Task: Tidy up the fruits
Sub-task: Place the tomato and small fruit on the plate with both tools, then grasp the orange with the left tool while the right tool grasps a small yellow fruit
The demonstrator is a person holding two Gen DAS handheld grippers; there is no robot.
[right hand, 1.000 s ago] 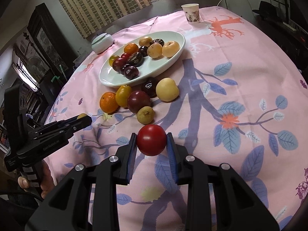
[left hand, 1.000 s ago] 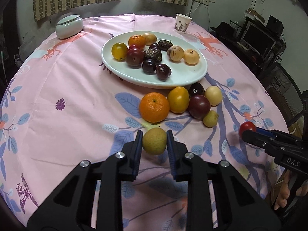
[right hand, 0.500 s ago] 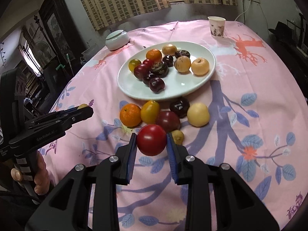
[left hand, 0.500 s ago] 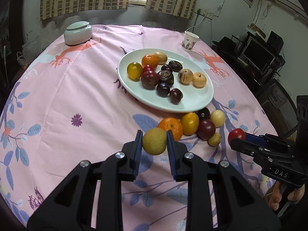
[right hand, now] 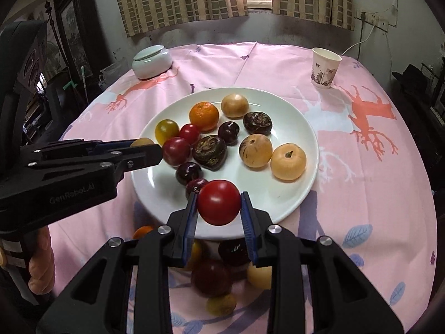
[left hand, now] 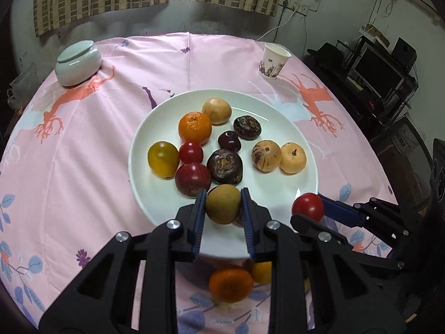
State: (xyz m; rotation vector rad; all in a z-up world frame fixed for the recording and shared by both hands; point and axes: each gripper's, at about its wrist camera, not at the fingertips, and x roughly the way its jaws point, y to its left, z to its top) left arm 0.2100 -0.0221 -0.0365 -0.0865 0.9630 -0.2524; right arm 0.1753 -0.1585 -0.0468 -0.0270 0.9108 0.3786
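My left gripper is shut on a brownish-green round fruit and holds it above the near edge of the white plate. My right gripper is shut on a red tomato, also over the plate's near edge. The plate holds several fruits: an orange, dark plums, tan fruits. The right gripper with the tomato shows at the right of the left wrist view. The left gripper shows at the left of the right wrist view. Several loose fruits lie on the cloth below the grippers, among them an orange.
A pink patterned cloth covers the round table. A pale lidded jar stands at the back left and a paper cup at the back right. Furniture and electronics stand beyond the right edge.
Both grippers have risen and moved forward from the loose fruits to above the plate's near edge, each still holding its fruit.
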